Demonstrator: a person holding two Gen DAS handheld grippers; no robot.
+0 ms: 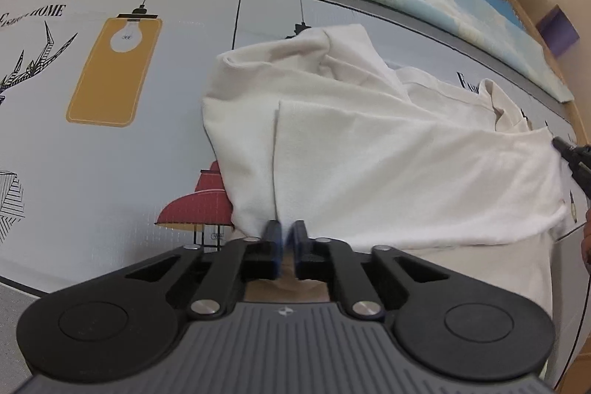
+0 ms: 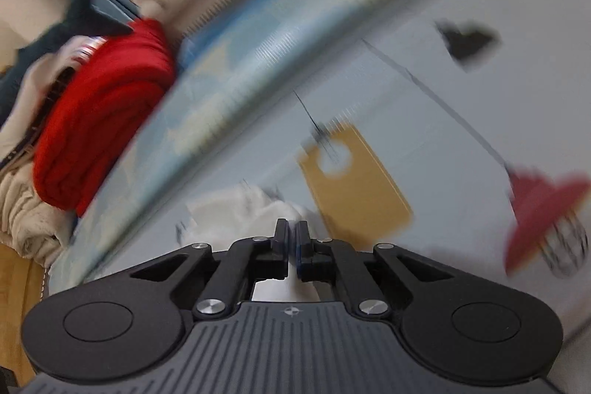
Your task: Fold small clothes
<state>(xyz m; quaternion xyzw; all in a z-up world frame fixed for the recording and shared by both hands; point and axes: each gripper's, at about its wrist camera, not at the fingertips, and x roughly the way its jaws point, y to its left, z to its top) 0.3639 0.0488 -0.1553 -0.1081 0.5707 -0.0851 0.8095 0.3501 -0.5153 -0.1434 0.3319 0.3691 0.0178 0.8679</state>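
Both rigs look identical tbh. The left matte black two-finger gripper (image 1: 287, 232) has slim fingers with blue pads on the inner faces, angular black linkage arms with cutouts, and shiny silver round-head pivot screws. Behind sit two big round black discs flanking a ribbed dark grey plastic body with a tiny round logo. The right matte black two-finger gripper (image 2: 292, 234) matches it.

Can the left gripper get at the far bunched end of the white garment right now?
Probably not yet: the left gripper is shut on the white garment's near edge. Nothing lies between it and the bunched end, but it would have to let go first.
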